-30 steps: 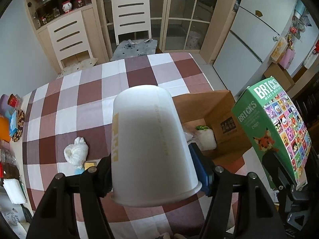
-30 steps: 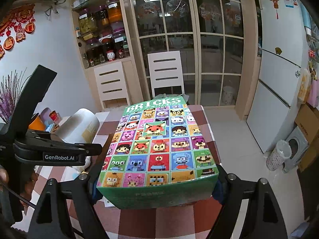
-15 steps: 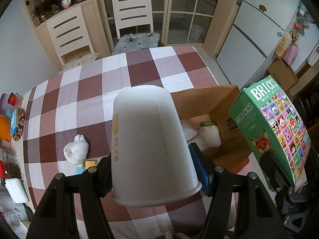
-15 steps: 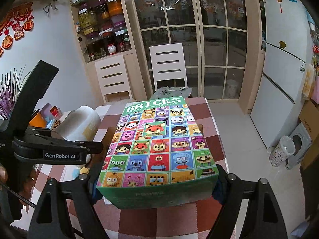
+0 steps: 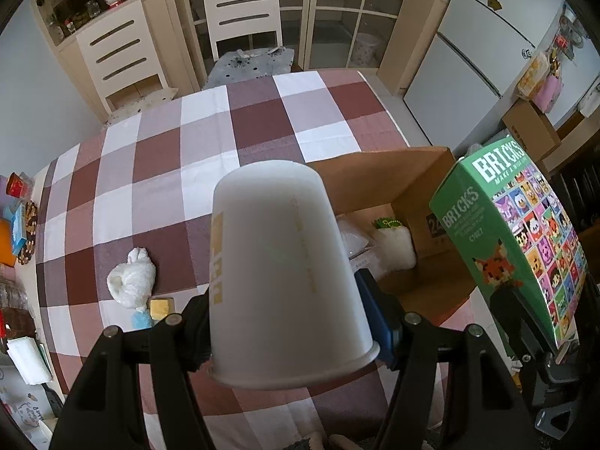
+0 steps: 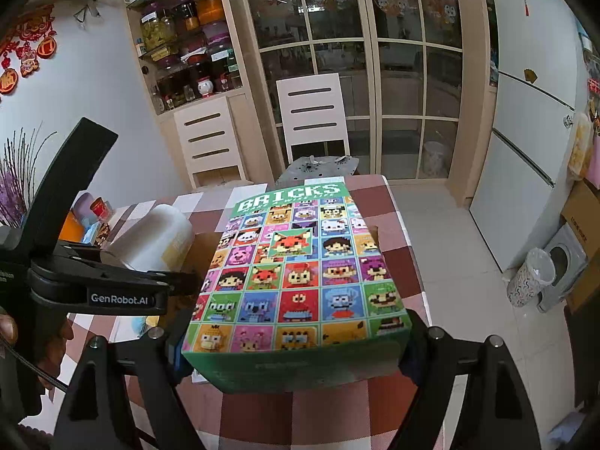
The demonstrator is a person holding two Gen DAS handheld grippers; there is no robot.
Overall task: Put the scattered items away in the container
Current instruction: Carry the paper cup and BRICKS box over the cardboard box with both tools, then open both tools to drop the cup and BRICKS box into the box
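Since the earlier frames both hands came a little lower and nearer to the cardboard box (image 5: pixel 420 202), so the box looked bigger in the left view. Left tool (image 5: pixel 288 322) was pinching a white paper cup (image 5: pixel 285 273), held upside down above the tabletop (image 5: pixel 157 172) just beside the box. Right tool (image 6: pixel 296 352) was pinching the green bricks box (image 6: pixel 300 273) by its two sides, above the near right edge of the cardboard box. Inside that box already lay a white packet with green top (image 5: pixel 392 243) and some clear plastic. On the tabletop, left of the cup, a white plush toy (image 5: pixel 131 281) and a small yellow item (image 5: pixel 161 307) were not yet tidied. I judged the task about half done: two items carried, two more waiting
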